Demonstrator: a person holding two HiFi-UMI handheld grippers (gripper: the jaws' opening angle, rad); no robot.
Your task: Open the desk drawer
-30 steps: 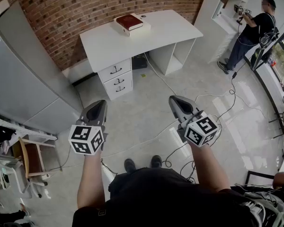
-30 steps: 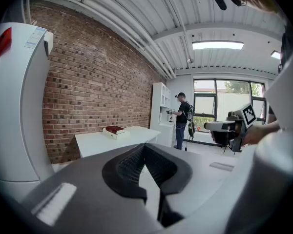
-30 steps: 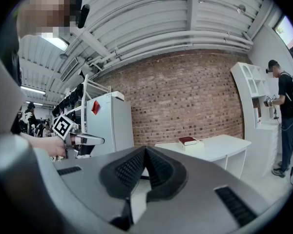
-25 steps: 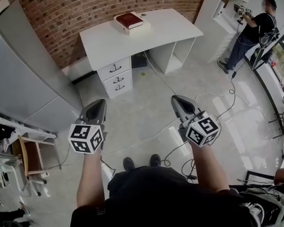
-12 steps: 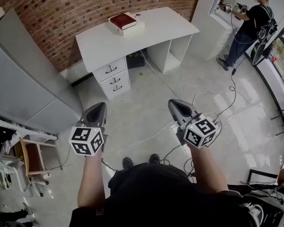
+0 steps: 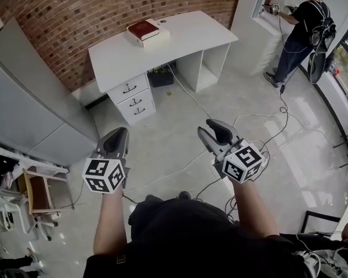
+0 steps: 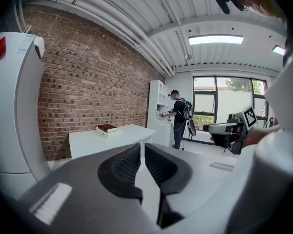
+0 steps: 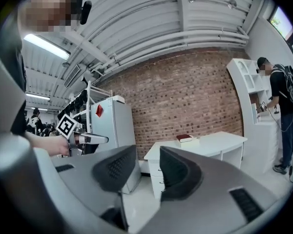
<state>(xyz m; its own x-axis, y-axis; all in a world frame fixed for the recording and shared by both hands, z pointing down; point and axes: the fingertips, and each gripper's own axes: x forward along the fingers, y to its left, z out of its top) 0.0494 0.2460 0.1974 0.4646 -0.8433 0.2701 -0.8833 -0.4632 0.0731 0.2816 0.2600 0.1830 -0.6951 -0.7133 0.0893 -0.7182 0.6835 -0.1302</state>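
Left claw (image 6: 117, 133): jaws closed together, holding nothing. Right claw (image 6: 211, 130): jaws opening, partway apart, nothing between them. I hold both out level over the floor (image 6: 174, 141), touching nothing. The desk (image 6: 180, 39) stands well ahead of both, against the brick wall (image 6: 104, 4). Its drawers (image 6: 131, 96) sit under its left end, both closed, more in line with my left claw.

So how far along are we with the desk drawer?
Nothing is done yet: all the drawers of the white desk are shut. In hand: both grippers hang short of the desk. The left gripper is shut and empty, and the right gripper has its jaws opening on nothing. Left: reach a handle, grip, pull.
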